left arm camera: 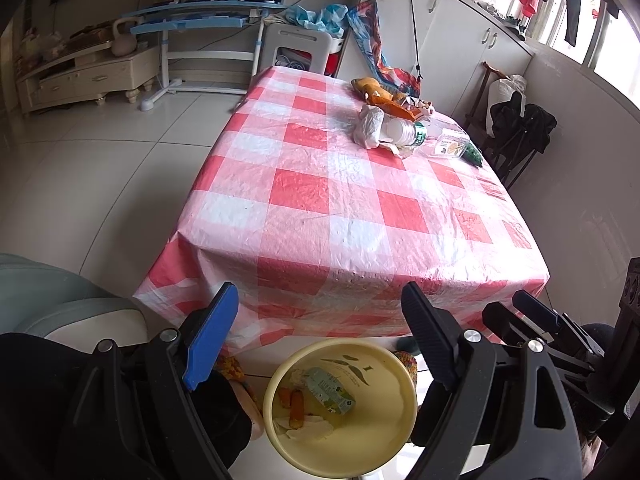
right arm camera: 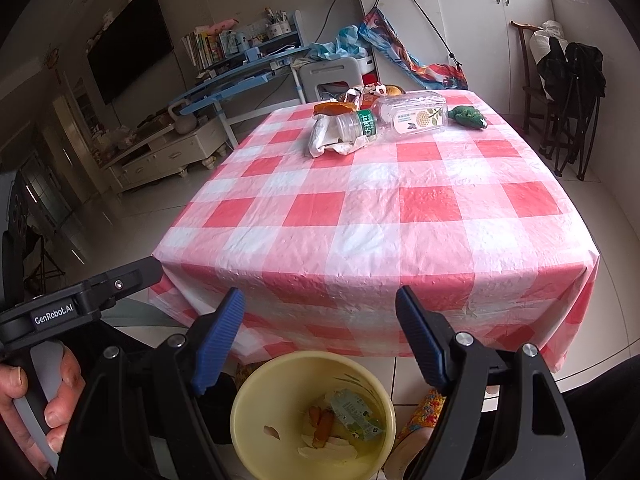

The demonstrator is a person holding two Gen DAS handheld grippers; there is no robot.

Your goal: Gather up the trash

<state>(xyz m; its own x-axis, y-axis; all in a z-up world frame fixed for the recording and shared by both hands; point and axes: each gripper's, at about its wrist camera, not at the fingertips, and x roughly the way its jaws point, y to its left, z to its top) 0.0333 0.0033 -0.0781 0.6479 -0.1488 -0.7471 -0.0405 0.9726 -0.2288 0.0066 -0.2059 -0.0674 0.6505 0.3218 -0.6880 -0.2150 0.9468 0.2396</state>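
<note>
A black television (right arm camera: 130, 42) hangs above a cream cabinet (right arm camera: 168, 156), near a blue desk (right arm camera: 236, 80).

My left gripper (left arm camera: 320, 332) is wide open over the yellow bin (left arm camera: 396, 384). Trash sits inside it. More trash (left arm camera: 384, 120) lies far off on the checked table (left arm camera: 320, 208).

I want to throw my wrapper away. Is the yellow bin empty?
No. The yellow bin already holds a green wrapper and crumpled tissue.

Red, pink and white checked cloth (right arm camera: 384, 216) covers the desk. Pale yellow bin (right arm camera: 256, 396). Black claws with blue pads (left arm camera: 212, 336). Green-labelled bottle (right arm camera: 356, 124). Orange wrapper (left arm camera: 384, 104).
</note>
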